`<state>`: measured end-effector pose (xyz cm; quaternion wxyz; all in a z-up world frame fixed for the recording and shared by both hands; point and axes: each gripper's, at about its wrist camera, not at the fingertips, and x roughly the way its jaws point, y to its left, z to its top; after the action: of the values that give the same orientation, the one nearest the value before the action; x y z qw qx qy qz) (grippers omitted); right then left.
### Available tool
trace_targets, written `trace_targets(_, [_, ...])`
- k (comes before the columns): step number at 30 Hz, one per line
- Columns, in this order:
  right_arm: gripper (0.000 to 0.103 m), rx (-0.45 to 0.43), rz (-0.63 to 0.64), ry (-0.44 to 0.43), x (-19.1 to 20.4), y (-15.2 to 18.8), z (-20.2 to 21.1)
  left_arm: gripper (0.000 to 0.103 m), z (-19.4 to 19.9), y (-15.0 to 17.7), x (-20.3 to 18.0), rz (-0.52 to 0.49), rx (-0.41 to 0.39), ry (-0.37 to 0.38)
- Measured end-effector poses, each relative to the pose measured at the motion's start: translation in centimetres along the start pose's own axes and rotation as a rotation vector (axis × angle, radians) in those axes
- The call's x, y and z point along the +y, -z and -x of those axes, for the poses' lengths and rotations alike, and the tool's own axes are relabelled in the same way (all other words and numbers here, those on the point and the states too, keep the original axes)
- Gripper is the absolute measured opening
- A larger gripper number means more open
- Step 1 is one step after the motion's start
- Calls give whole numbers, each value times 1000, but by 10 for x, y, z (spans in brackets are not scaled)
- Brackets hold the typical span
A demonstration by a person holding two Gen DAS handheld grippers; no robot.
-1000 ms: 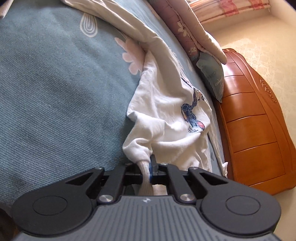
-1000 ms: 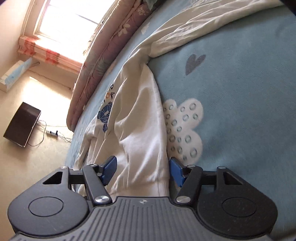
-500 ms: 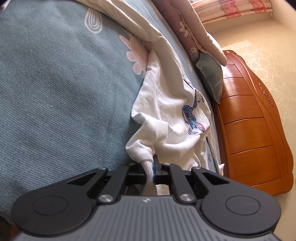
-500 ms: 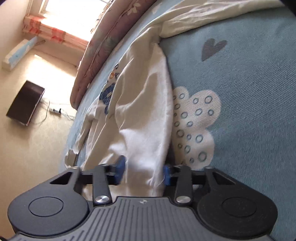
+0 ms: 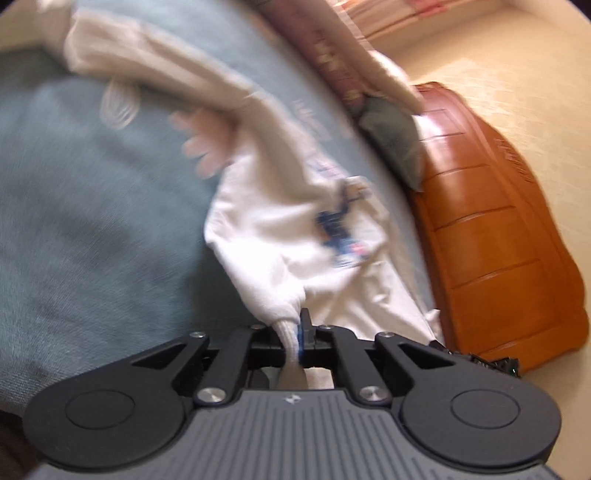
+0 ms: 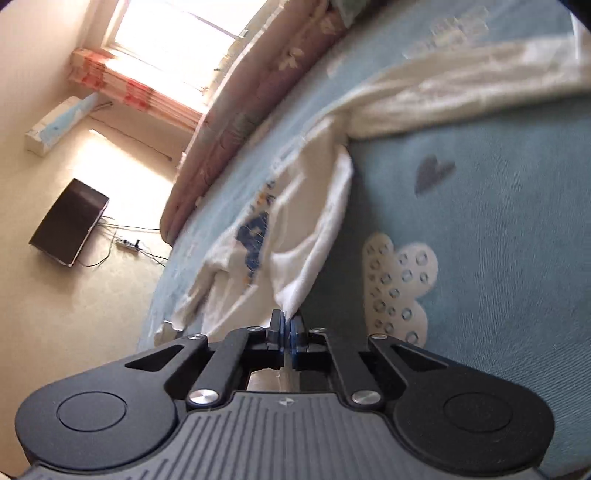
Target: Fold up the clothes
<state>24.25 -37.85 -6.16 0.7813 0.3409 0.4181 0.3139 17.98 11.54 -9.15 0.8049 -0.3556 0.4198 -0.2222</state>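
A white sweatshirt (image 5: pixel 295 236) with a blue printed figure lies crumpled on the teal bedspread (image 5: pixel 92 229). My left gripper (image 5: pixel 297 332) is shut on its ribbed hem, and the cloth rises taut from the bed into the jaws. In the right wrist view the same white sweatshirt (image 6: pixel 314 236) stretches up to my right gripper (image 6: pixel 287 334), which is shut on a pinched edge of the fabric. A cream sleeve (image 6: pixel 461 99) trails off toward the upper right. Both views are blurred by motion.
A wooden footboard (image 5: pixel 491 243) borders the bed on the right, with a pink quilt (image 5: pixel 343 48) and a grey-green pillow (image 5: pixel 395 136) beside it. On the floor stand a dark box (image 6: pixel 68 221) and a power strip (image 6: pixel 127 244) under the window (image 6: pixel 173 26).
The right jaws have closed from wide open onto the sweatshirt's edge. Both grippers have risen, lifting the cloth off the bedspread; the left grip has stayed on the hem.
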Motion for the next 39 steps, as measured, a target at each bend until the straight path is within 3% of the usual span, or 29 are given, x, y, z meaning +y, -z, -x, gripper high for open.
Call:
trace_targets(5, [5, 36, 66, 22, 16, -3, 23, 4, 11, 5, -16, -54, 34, -5])
trace_targets(10, [5, 97, 17, 127, -17, 20, 32, 4, -8, 24, 7, -21, 151, -127])
trace_targets(14, [5, 128, 8, 242, -37, 34, 29, 5, -13, 28, 10, -23, 191, -156])
trace_targets(16, [8, 135, 7, 284, -41, 37, 31, 8, 1, 22, 2, -54, 170, -190])
trace_targets(22, [14, 61, 91, 303, -15, 25, 49, 15, 44, -4, -28, -185, 66, -321])
trace_targets(26, [26, 47, 158, 288, 5, 15, 36, 18, 46, -32, -47, -257, -1, -336])
trace_targets(31, [49, 54, 227, 274, 25, 9, -8, 29, -25, -56, -52, -295, 45, -272])
trace_targets(36, [52, 48, 299, 324, 33, 10, -55, 29, -96, -60, -41, -308, 51, -262])
trace_targets(39, [57, 66, 349, 397, 29, 19, -72, 30, -117, -61, -30, -338, 10, -313])
